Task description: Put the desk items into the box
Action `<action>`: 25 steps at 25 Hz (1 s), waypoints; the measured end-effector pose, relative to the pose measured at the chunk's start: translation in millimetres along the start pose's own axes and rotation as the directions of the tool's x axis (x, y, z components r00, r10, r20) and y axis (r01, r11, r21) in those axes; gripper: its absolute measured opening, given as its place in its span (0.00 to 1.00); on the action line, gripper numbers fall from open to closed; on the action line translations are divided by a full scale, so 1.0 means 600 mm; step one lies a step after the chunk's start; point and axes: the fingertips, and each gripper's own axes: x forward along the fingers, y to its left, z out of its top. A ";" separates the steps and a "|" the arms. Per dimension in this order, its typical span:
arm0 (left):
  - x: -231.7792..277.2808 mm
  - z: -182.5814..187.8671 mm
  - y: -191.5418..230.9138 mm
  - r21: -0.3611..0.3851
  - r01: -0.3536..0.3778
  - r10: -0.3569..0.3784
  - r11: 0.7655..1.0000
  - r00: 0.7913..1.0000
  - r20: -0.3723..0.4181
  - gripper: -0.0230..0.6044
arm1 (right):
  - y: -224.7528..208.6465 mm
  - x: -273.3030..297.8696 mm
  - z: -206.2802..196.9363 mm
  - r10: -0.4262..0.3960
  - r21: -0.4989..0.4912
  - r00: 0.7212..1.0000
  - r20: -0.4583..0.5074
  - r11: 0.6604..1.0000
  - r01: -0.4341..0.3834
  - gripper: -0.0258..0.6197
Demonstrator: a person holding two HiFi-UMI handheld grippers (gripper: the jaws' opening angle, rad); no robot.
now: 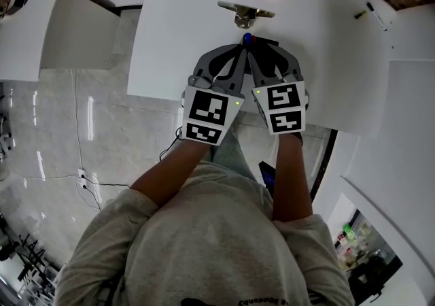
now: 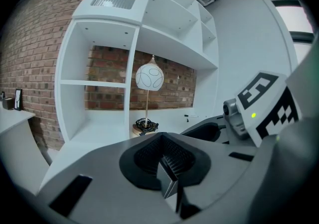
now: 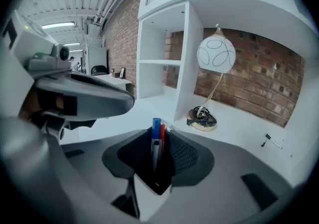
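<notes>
The right gripper (image 3: pixel 159 144) holds its jaws apart, with a blue pen (image 3: pixel 156 125) and a red pen (image 3: pixel 162 132) standing upright between them. In the head view they sit at upper centre, over the white tabletop (image 1: pixel 177 39). The left gripper (image 2: pixel 163 143) has its jaws together, and a black marker (image 1: pixel 374 15) lies at the upper right.

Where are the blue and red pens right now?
In the right gripper view, the pens stand between the right gripper's open jaws, with the lamp's base beyond them to the right on the white desk.
</notes>
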 end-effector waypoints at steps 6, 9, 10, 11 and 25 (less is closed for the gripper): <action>-0.002 0.010 0.003 -0.002 -0.004 0.004 1.000 1.000 0.011 0.04 | -0.035 -0.036 0.019 -0.096 0.111 0.989 0.111 0.990 0.084 0.24; -0.002 0.016 0.000 0.006 0.000 0.000 1.000 1.000 0.014 0.04 | -0.042 -0.044 0.016 -0.135 0.135 0.984 0.117 0.984 0.119 0.24; -0.003 0.017 -0.001 0.009 0.002 -0.002 1.000 1.000 0.015 0.04 | -0.044 -0.047 0.016 -0.143 0.151 0.982 0.121 0.981 0.124 0.24; -0.004 0.019 -0.002 0.013 0.004 -0.004 1.000 1.000 0.016 0.04 | -0.045 -0.051 0.016 -0.151 0.170 0.981 0.125 0.977 0.129 0.23; -0.033 0.104 -0.048 0.079 0.055 -0.062 0.995 0.995 0.084 0.04 | -0.064 -0.188 0.107 -0.329 0.223 0.901 0.282 0.936 0.272 0.07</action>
